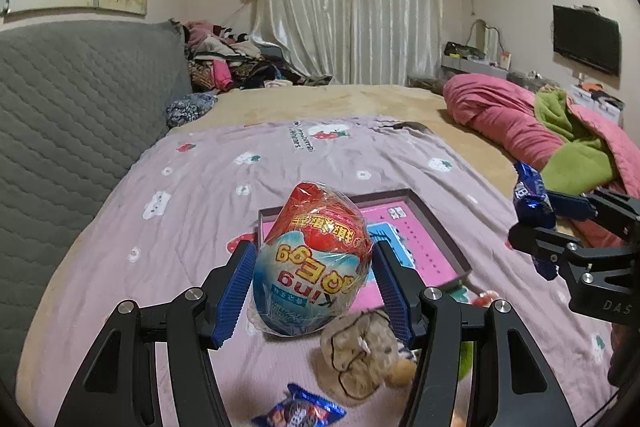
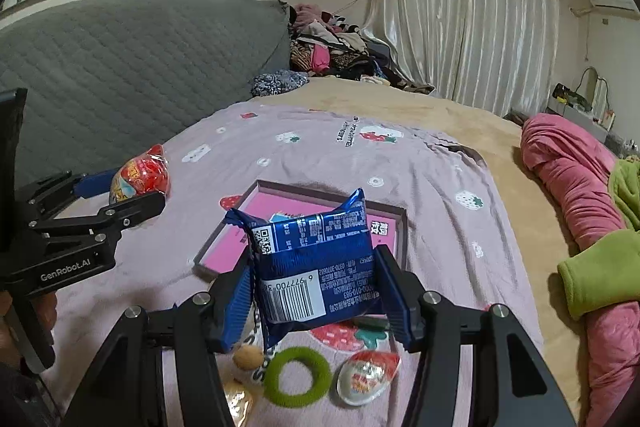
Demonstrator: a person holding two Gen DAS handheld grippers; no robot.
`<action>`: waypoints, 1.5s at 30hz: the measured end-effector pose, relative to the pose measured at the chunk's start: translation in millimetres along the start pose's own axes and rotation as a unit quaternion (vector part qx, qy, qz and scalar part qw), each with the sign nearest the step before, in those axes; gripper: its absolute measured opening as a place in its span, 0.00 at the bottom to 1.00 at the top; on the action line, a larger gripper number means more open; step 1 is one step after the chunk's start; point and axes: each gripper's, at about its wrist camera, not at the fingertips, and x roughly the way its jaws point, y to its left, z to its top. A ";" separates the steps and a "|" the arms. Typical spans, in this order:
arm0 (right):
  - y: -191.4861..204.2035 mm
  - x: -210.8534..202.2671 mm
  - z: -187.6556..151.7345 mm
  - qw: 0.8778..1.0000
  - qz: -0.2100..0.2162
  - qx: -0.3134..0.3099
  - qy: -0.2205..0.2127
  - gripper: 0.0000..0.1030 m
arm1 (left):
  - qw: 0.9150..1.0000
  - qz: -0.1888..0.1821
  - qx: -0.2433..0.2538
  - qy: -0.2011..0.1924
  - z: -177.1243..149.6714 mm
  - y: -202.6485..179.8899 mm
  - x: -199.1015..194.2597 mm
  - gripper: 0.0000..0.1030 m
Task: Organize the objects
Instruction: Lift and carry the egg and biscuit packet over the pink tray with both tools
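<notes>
My left gripper [image 1: 314,281] is shut on a large wrapped toy egg [image 1: 310,267], red on top and blue-white below, held above the bed. The same egg [image 2: 140,177] shows at the left of the right wrist view. My right gripper [image 2: 314,285] is shut on a blue snack packet [image 2: 312,263] with a barcode; that packet [image 1: 532,201] appears at the right edge of the left wrist view. Beyond both lies a shallow box [image 2: 394,217] with a pink floor [image 1: 420,227] on the pink bedsheet.
Loose on the sheet lie a green hair ring [image 2: 298,377], a small clear-wrapped egg [image 2: 366,375], a beige scrunchie [image 1: 360,355] and another blue snack packet [image 1: 300,411]. A pink and green quilt [image 2: 580,195] lies at right, a grey headboard [image 1: 72,115] at left.
</notes>
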 end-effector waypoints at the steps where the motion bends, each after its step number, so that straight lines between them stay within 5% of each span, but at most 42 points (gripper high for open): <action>1: -1.5 3.4 1.1 1.000 0.000 0.000 -0.001 0.56 | 1.000 0.000 -0.001 -0.001 1.7 2.0 4.6 0.60; 27: -28.2 144.0 6.1 0.999 -0.005 0.030 0.028 0.56 | 0.998 0.015 -0.032 0.047 -1.0 21.1 178.6 0.60; 45: -37.9 243.7 -16.8 0.989 -0.060 0.037 0.134 0.56 | 0.991 0.007 -0.035 0.131 -28.3 23.7 258.6 0.60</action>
